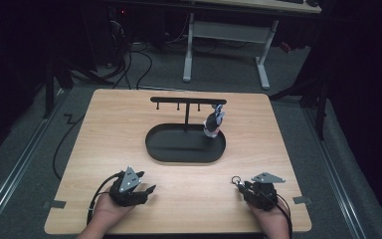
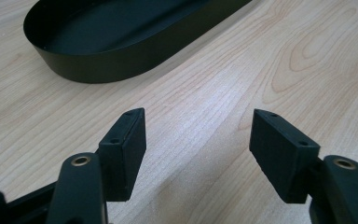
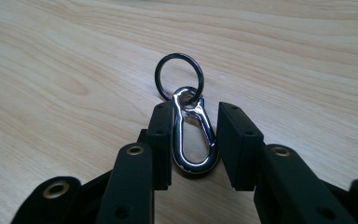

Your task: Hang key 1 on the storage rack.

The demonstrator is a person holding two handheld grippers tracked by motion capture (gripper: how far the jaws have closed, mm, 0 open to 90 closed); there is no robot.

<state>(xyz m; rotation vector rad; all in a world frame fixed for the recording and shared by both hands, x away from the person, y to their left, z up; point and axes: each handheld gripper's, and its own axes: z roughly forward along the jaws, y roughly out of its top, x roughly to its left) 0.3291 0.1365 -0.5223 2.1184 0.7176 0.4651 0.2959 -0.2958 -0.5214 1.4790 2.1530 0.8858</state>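
in the high view the wooden bench (image 1: 179, 199) takes up the middle of the frame, with a black oval tray (image 1: 165, 149) at its centre. a black t-shaped stand (image 1: 186, 102) rises from the back of the tray, with 3 short pegs hanging under its crossbar. a small grey, white and blue object (image 1: 214, 122) hangs at the right end of the crossbar, over the right part of the tray; what it is cannot be told.

the left gripper (image 1: 144, 191) sits in the lower left of the high view, held in a hand (image 1: 104, 214) that comes in from the bottom edge. in the left gripper view its jaws stand wide apart with nothing between them (image 2: 198, 149), only bare bench grain below. the near wall of the tray (image 2: 121, 65) curves across the upper left of that view, apart from the jaws.

the right gripper (image 1: 239, 186) sits in the lower right of the high view, held in the other hand (image 1: 273, 219). in the right gripper view its jaws are drawn in around a silver snap clip (image 3: 193, 140), which stands between them at the centre of the frame; the left jaw touches it, while the right jaw looks just beside it. a dark key ring (image 3: 179, 77) is linked to the clip's top and lies beyond the jaw tips, toward the top centre. in the high view the ring (image 1: 236, 180) shows at the gripper's tip, well apart from the tray.
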